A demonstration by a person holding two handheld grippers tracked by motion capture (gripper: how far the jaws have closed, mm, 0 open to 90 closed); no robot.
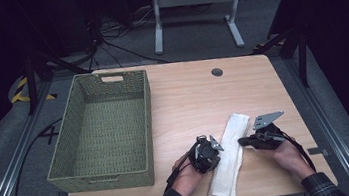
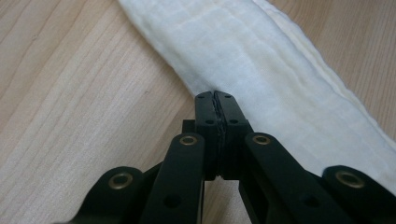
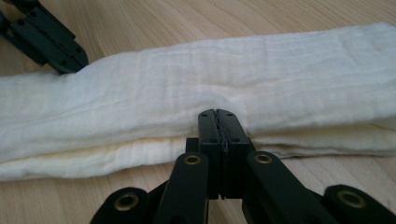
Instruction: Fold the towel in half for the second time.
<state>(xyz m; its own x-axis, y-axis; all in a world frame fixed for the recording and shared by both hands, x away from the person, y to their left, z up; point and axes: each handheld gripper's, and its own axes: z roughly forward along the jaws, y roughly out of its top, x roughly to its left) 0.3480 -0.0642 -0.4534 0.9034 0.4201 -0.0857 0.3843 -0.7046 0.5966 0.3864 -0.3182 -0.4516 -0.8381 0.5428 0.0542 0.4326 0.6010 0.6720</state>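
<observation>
Two grippers, left (image 1: 213, 145) and right (image 1: 245, 141), jaws pressed together and pinching nothing, flank one folded cloth (image 1: 230, 155) near the front of the table (image 1: 187, 96); judged best to nudge both edges evenly, keeping folds stacked; farther left, one basket (image 1: 102, 132).

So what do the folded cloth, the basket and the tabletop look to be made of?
Folded cloth: soft cream woven cotton, gauze-like by its fine grid texture, matte. Basket: olive-green woven fibre or wicker, seemingly stiff-walled. Tabletop: pale wood or wood-look laminate, grain lines visible, smooth.
</observation>
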